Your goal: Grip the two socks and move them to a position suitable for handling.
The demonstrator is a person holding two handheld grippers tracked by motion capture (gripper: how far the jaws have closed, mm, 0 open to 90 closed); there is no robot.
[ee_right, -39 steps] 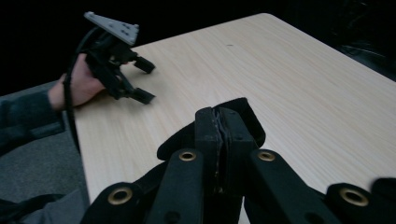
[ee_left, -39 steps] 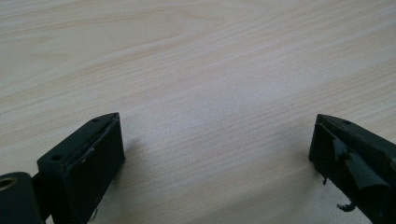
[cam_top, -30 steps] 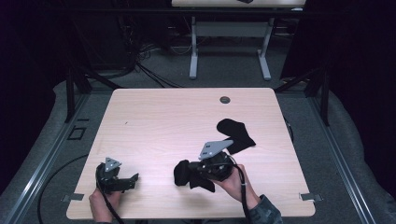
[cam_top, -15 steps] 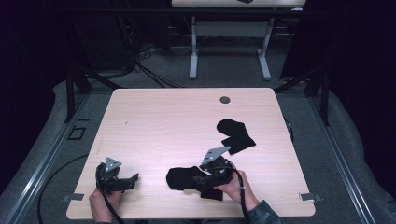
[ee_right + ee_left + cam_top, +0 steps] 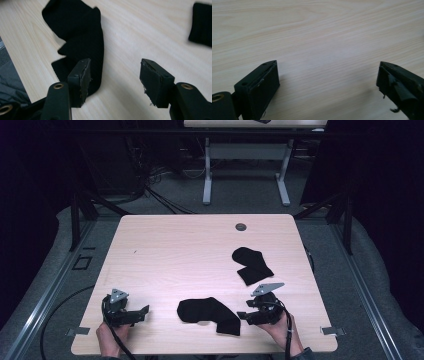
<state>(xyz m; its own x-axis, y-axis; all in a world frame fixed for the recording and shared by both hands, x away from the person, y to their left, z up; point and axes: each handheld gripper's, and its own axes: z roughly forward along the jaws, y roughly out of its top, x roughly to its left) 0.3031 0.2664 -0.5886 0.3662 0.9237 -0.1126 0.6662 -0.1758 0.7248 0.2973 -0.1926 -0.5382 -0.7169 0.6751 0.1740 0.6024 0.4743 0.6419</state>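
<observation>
The right gripper (image 5: 243, 315), jaws apart and empty, sits just beside a black sock (image 5: 208, 314) lying flat on the tabletop (image 5: 175, 250), while the left gripper (image 5: 145, 310), also spread wide, rests well apart from it

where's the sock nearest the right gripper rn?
In the high view the near sock lies flat at the table's front edge, just left of the open right gripper.

No readable text, label, brand, number or sign appears on anything.
</observation>
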